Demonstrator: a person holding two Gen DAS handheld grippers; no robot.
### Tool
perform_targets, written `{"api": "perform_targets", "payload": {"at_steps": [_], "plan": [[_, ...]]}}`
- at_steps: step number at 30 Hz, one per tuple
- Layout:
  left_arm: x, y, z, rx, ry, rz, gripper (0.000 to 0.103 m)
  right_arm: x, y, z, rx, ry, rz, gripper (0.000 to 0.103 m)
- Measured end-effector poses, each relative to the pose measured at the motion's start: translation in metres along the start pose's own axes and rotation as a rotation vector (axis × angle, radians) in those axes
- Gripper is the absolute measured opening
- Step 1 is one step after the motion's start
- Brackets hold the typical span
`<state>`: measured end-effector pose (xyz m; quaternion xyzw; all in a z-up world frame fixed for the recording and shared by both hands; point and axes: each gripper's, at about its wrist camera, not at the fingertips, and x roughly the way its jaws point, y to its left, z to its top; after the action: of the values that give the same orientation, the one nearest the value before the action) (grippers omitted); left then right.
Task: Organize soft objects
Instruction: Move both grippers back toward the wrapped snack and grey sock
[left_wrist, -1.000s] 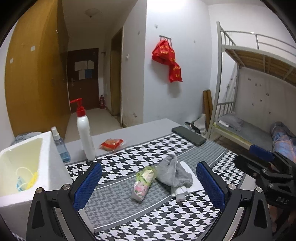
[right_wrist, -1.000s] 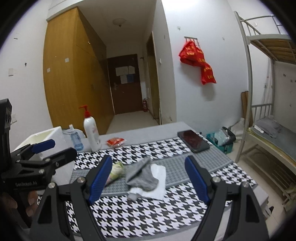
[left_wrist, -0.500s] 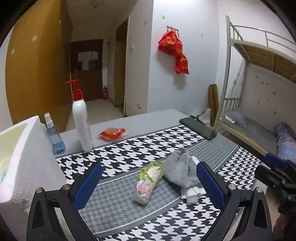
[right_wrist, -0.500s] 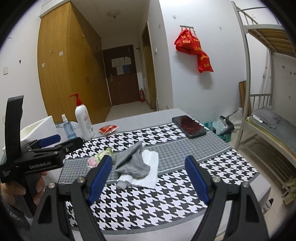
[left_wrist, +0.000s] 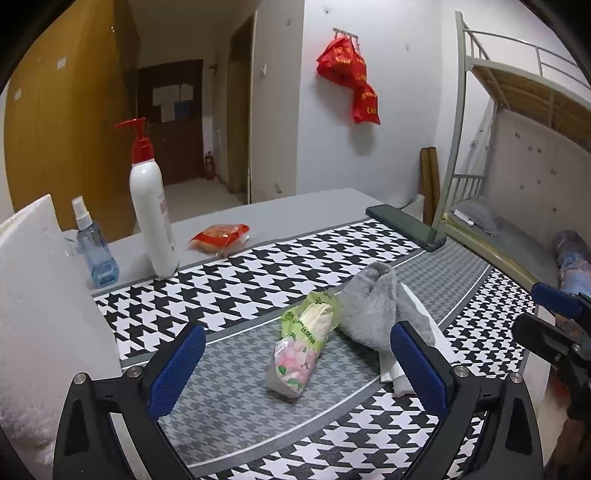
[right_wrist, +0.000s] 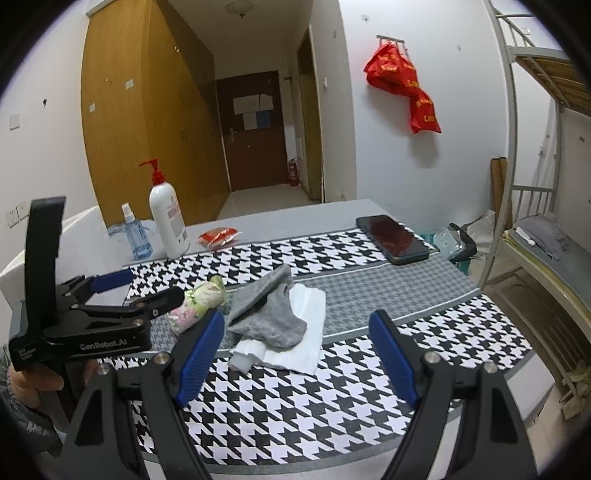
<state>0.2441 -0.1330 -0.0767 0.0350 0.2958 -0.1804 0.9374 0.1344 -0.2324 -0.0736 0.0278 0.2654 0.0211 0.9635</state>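
A grey fuzzy sock (left_wrist: 373, 314) (right_wrist: 267, 314) lies crumpled on a folded white cloth (right_wrist: 295, 343) (left_wrist: 421, 317) in the middle of the houndstooth table mat. A small floral plastic packet (left_wrist: 301, 347) (right_wrist: 197, 304) lies just left of the sock, touching it. My left gripper (left_wrist: 295, 363) is open and empty, low over the mat with the packet between its blue pads. My right gripper (right_wrist: 295, 360) is open and empty, a little above the mat, just in front of the white cloth. The left gripper also shows in the right wrist view (right_wrist: 122, 299).
A white foam box (left_wrist: 33, 314) stands at the left edge. A white pump bottle (left_wrist: 151, 206), a blue spray bottle (left_wrist: 94, 251) and a red snack packet (left_wrist: 219, 236) stand at the back. A black phone (left_wrist: 404, 227) lies at the back right. A bunk bed (right_wrist: 546, 221) stands right of the table.
Both grippers have moved forward and down toward the sock, cloth and packet. The foam box has slid further to the left edge of the left wrist view. Both stay open.
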Motion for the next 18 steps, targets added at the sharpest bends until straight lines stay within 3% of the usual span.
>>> {"api": "perform_targets", "payload": {"at_steps": [3, 7, 18], "plan": [[0.01, 0.004, 0.0, -0.008, 0.037, -0.002, 0.089, 0.011, -0.004, 0.001, -0.007, 0.03, 0.002, 0.084], [0.022, 0.006, -0.003, -0.014, 0.076, 0.009, 0.084, 0.023, -0.006, 0.001, -0.025, 0.06, 0.014, 0.084], [0.039, 0.006, -0.008, -0.004, 0.116, 0.022, 0.083, 0.052, -0.01, -0.003, -0.039, 0.15, 0.092, 0.084]]}}
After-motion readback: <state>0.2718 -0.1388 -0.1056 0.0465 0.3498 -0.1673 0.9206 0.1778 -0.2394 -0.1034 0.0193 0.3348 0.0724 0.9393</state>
